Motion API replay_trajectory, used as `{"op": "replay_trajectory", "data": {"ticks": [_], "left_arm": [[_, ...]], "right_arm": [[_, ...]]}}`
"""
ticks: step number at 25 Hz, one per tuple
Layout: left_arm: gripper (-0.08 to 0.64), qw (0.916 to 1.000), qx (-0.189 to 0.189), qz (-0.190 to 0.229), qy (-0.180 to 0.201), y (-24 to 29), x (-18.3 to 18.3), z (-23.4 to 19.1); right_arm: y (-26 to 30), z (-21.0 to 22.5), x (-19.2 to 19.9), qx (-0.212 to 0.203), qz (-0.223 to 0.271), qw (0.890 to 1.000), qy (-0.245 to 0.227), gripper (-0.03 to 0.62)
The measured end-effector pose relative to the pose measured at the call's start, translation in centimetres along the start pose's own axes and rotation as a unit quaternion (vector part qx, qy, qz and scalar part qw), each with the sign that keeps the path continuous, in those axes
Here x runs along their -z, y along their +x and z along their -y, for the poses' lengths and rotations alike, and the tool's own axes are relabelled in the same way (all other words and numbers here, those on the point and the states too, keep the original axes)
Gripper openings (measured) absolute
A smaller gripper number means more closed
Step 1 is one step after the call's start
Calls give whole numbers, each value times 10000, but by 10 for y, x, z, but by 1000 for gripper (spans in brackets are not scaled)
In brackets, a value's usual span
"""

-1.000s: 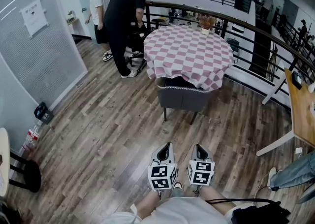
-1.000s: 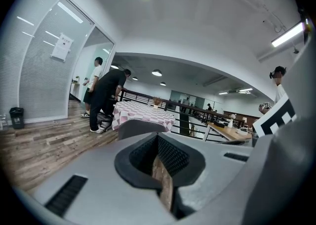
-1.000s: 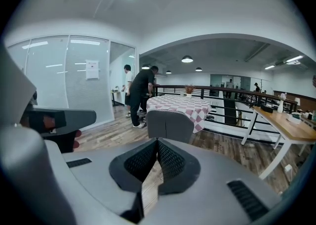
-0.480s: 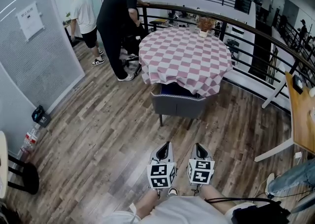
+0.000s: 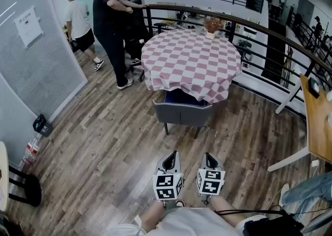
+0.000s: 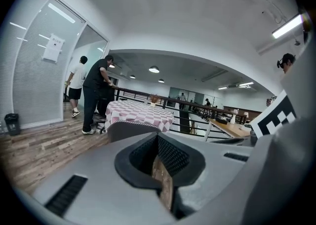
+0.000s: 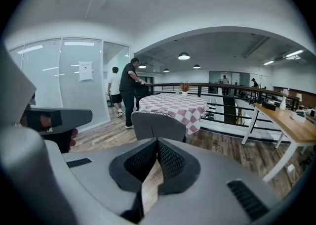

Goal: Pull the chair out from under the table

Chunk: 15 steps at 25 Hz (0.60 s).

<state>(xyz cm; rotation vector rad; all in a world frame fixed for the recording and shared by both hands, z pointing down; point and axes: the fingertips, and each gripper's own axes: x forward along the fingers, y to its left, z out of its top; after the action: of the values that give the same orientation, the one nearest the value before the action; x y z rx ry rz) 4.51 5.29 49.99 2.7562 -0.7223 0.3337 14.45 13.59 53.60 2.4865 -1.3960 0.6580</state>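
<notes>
You are pointing the left gripper (image 5: 173, 155) and right gripper (image 5: 208, 156) at the chair (image 5: 181, 113), fingers shut and empty. It is sitting tucked under the worktop (image 5: 193, 56), not yet within reach.

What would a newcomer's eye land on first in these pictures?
The round table, draped in pink-and-white checks, stands mid-room by the railing, with a grey chair tucked under its near edge. Next come the left gripper and right gripper, both shut and empty, low in the head view, well short of the chair.
</notes>
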Motion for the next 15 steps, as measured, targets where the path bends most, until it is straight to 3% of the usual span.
{"op": "replay_trajectory", "data": {"ticks": [9, 15], "left_arm": [[-2, 10000, 41, -60, -17, 16, 4, 1], [-2, 10000, 78, -24, 20, 37, -5, -7]], "right_arm": [[11, 9, 12, 52, -194, 9998, 56, 18], [29, 10, -1, 37, -53, 9998, 177, 18]]}}
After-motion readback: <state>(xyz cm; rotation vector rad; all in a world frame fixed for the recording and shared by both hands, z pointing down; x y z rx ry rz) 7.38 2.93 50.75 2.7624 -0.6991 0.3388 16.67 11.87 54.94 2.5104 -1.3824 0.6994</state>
